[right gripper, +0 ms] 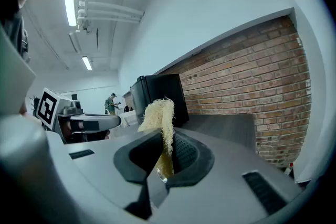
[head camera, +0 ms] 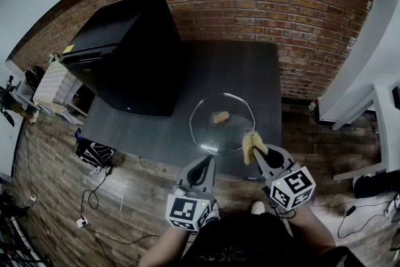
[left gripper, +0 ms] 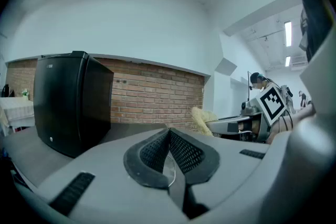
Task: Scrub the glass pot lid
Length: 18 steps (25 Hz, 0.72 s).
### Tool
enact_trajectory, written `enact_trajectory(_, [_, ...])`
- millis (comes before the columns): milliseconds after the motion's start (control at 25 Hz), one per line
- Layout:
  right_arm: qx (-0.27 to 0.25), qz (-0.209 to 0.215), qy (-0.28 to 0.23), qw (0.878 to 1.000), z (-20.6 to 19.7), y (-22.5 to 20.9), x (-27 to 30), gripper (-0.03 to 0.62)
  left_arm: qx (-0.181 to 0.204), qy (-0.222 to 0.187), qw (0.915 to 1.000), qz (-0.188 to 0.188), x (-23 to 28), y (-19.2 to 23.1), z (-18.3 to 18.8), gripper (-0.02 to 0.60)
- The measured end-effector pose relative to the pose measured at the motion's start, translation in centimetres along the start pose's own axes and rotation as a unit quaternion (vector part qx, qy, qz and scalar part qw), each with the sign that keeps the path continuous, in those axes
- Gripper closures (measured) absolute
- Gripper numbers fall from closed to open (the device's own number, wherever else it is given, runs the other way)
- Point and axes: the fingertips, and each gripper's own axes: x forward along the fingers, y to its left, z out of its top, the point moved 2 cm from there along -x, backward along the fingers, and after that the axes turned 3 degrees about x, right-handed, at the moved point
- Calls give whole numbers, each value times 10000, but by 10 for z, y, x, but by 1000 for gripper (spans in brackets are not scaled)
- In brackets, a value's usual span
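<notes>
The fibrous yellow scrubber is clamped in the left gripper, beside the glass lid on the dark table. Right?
No: the left gripper is wrong. The fibrous yellow scrubber is clamped in the right gripper, beside the glass lid on the dark table; the right gripper view shows it between those jaws.

Left tool [head camera: 205,162], right tool [head camera: 255,151], both seemingly clamped

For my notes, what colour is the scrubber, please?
The scrubber is pale yellow, best in right gripper view.
</notes>
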Motion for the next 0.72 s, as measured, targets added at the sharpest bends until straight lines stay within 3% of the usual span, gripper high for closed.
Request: enact_trajectory(720, [-21, -147, -91, 9998, 7, 11, 14, 548, -119, 31, 9999, -108, -3, 27, -3, 548])
